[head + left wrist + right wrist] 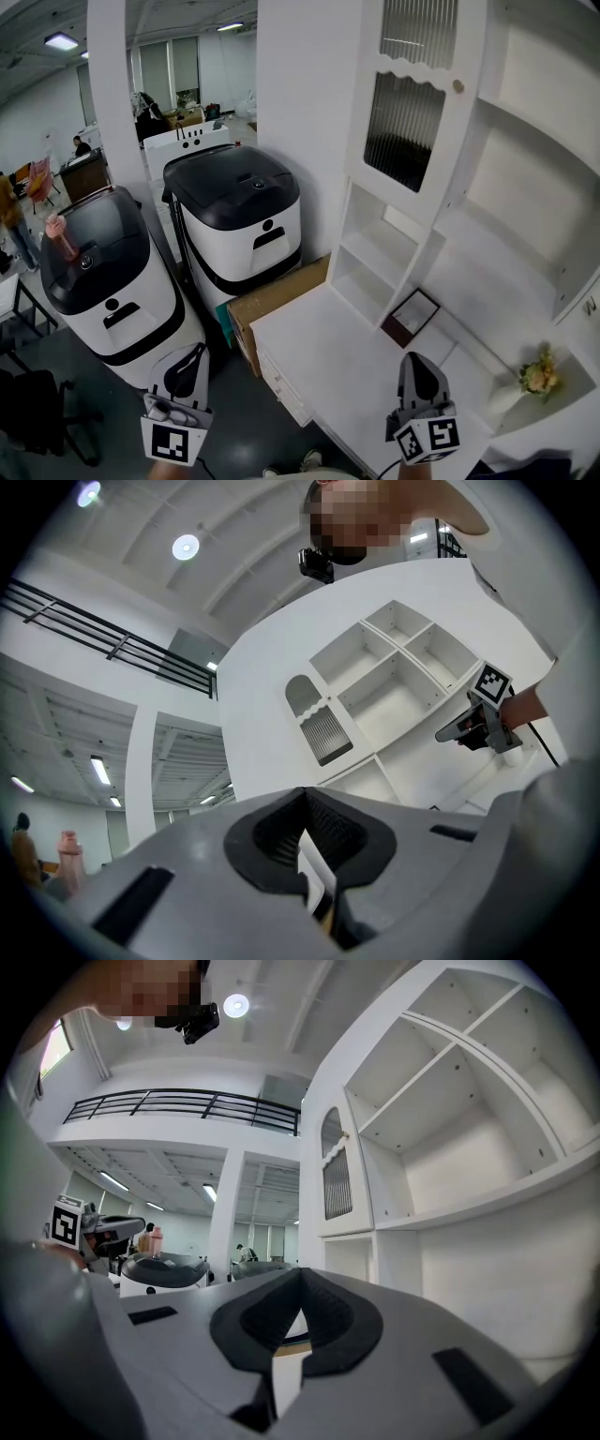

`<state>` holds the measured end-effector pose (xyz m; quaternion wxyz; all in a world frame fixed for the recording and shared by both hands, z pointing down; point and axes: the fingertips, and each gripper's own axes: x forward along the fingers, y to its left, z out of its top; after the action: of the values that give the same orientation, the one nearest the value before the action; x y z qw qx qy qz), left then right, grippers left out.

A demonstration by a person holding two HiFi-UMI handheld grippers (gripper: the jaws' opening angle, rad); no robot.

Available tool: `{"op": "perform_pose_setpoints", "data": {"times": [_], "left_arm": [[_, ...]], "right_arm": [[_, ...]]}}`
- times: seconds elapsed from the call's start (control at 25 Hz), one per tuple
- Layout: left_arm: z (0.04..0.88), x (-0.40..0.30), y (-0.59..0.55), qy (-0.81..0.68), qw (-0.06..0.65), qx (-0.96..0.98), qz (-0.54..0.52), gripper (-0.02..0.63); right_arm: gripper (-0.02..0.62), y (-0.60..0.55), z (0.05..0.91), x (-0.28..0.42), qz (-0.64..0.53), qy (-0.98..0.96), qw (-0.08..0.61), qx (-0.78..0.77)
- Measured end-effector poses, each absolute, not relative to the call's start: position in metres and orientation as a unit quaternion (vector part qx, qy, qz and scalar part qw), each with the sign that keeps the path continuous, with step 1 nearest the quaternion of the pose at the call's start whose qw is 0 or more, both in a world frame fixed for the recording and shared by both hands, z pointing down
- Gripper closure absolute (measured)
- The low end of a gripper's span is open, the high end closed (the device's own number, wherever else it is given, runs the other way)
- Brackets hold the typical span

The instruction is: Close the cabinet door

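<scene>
The cabinet door (412, 103) is high up on the white cabinet, left of the open shelves (525, 178). It has stripy glass and a small round knob (457, 86). It looks flat against the cabinet. The left gripper (187, 364) is low down over the floor, near a black and white machine (103, 272). Its jaws are closed with nothing in them. The right gripper (418, 367) is over the white desk (328, 347), well below the door. Its jaws are closed and hold nothing too. A small picture frame (411, 317) lies on the desk.
</scene>
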<state>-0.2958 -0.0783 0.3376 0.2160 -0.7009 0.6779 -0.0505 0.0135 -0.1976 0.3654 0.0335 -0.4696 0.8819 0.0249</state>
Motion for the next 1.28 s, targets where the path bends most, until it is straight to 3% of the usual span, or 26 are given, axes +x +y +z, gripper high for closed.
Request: {"op": "perform_pose_setpoints", "data": {"times": [1.28], "left_arm": [[0.322,-0.266,-0.074,0.685,0.224,-0.692,-0.031,0.601]], "right_arm": [[0.598,-0.204,0.35,0.008,0.052,0.9,0.041,-0.431]]}}
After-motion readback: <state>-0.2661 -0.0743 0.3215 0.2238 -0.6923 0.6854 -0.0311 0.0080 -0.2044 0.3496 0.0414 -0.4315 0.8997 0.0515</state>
